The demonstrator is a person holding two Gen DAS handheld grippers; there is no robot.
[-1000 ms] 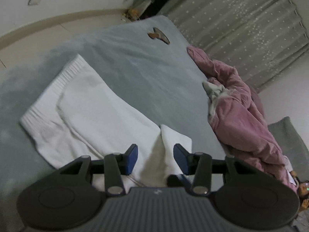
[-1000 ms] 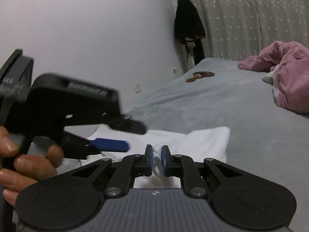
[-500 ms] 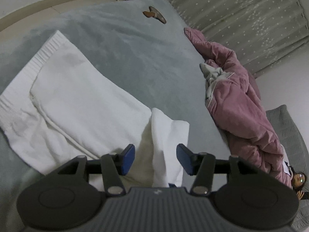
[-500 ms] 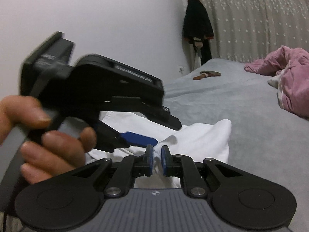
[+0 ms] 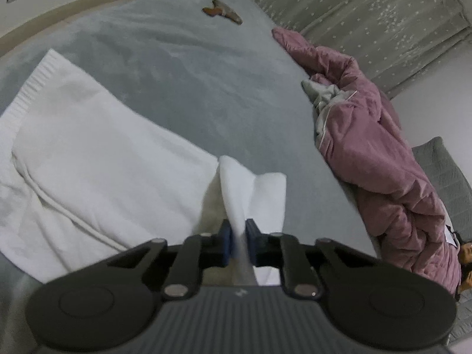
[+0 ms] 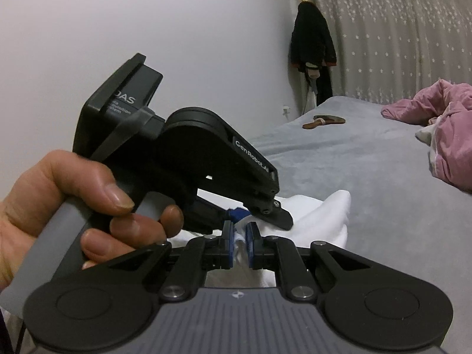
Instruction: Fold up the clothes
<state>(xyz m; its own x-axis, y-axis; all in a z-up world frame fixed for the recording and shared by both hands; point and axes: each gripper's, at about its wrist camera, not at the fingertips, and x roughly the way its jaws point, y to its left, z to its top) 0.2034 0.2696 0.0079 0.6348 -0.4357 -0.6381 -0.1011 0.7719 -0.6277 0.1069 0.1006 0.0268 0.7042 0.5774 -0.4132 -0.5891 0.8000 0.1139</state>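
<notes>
White knit fabric fills the left half of the left wrist view: a white garment (image 5: 97,153) lies flat on the grey bed cover (image 5: 206,82), its ribbed hem at the upper left of the frame. Its long axis runs from that hem diagonally down to the lower centre, where one corner is lifted into a raised fold. The left gripper (image 5: 237,243) sits at the bottom centre, its jaws closing, blue pads pressed on that raised fold of cloth. Right of it a pink quilted coat (image 5: 380,159) lies bunched along the right edge of the bed, and a sandal (image 5: 222,11) rests at the upper centre, well apart from the garment.

In the right wrist view, a hand (image 6: 59,206) at the left grips the left gripper's handle, its black body reaching to the frame's centre. Below it, at the lower centre, the right gripper (image 6: 239,244) has its pads drawn nearly together, pinching white cloth. The garment's lifted corner stands just right of centre, pointing to the upper right.
</notes>
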